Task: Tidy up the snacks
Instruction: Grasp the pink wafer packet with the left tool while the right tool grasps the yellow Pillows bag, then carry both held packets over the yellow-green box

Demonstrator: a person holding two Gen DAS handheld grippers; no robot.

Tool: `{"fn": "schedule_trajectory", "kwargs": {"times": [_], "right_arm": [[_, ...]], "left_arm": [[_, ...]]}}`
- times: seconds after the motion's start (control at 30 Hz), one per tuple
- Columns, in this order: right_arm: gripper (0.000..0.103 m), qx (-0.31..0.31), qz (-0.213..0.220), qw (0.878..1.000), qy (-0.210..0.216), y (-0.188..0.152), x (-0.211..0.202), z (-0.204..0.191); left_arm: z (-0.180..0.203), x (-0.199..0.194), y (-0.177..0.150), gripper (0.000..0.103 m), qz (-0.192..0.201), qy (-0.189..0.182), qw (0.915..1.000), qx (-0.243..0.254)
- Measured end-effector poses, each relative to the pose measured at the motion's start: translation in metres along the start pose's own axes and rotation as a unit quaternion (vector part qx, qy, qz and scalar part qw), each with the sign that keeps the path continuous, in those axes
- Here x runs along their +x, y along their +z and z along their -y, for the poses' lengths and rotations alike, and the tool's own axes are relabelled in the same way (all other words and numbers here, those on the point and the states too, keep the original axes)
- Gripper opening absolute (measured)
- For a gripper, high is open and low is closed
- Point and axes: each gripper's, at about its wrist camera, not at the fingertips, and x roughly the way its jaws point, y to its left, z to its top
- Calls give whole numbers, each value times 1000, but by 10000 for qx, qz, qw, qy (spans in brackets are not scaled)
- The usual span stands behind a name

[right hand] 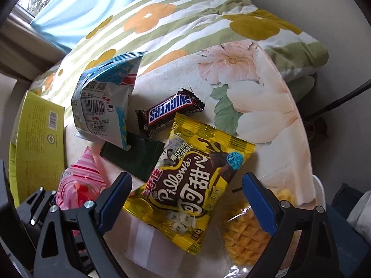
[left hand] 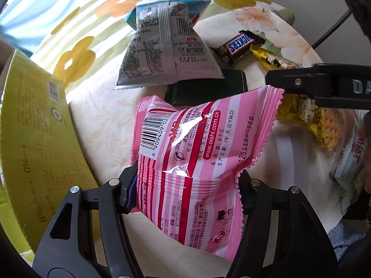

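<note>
My left gripper (left hand: 185, 185) is shut on a pink striped snack bag (left hand: 197, 143), its pads pinching the bag's lower sides. The same pink bag (right hand: 78, 180) shows at the lower left in the right wrist view. My right gripper (right hand: 186, 178) stands open just above a yellow Pillows bag (right hand: 194, 185), and its blue pads (right hand: 259, 203) touch nothing. Beyond lie a Snickers bar (right hand: 169, 111), a dark green packet (right hand: 134, 157) and a grey-blue snack bag (right hand: 104, 102) propped upright. A clear pack of yellow crackers (right hand: 245, 238) lies under the right finger.
A yellow-green carton (left hand: 34, 139) stands at the left, close to the pink bag. Everything rests on a cream floral cloth (right hand: 255, 106), with a striped flowered quilt (right hand: 185, 18) behind. A black cable (right hand: 336, 102) runs off at the right, and a window with a blue curtain is at the far left.
</note>
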Motion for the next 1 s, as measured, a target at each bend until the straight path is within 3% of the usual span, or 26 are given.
{"fn": "schedule_trajectory", "kwargs": {"times": [0.17, 0.23, 0.3, 0.4, 0.73, 1.0], "right_arm": [[94, 193, -92, 9998, 54, 5, 9, 4], [86, 285, -130, 9995, 88, 8, 13, 6], [69, 368, -200, 9990, 155, 9, 18, 8], [54, 439, -200, 9987, 179, 7, 20, 11], [52, 180, 24, 9986, 497, -6, -3, 8], [52, -341, 409, 9975, 472, -10, -49, 4]], "left_arm": [[-2, -10, -5, 59, 20, -33, 10000, -87], [-4, -10, -5, 59, 20, -54, 9999, -157], [-5, -13, -6, 59, 33, -63, 9998, -209], [-5, -16, -8, 59, 73, -57, 9997, -242], [-1, -38, -12, 59, 302, 26, 9984, -482], [20, -82, -16, 59, 826, 178, 9952, -490]]}}
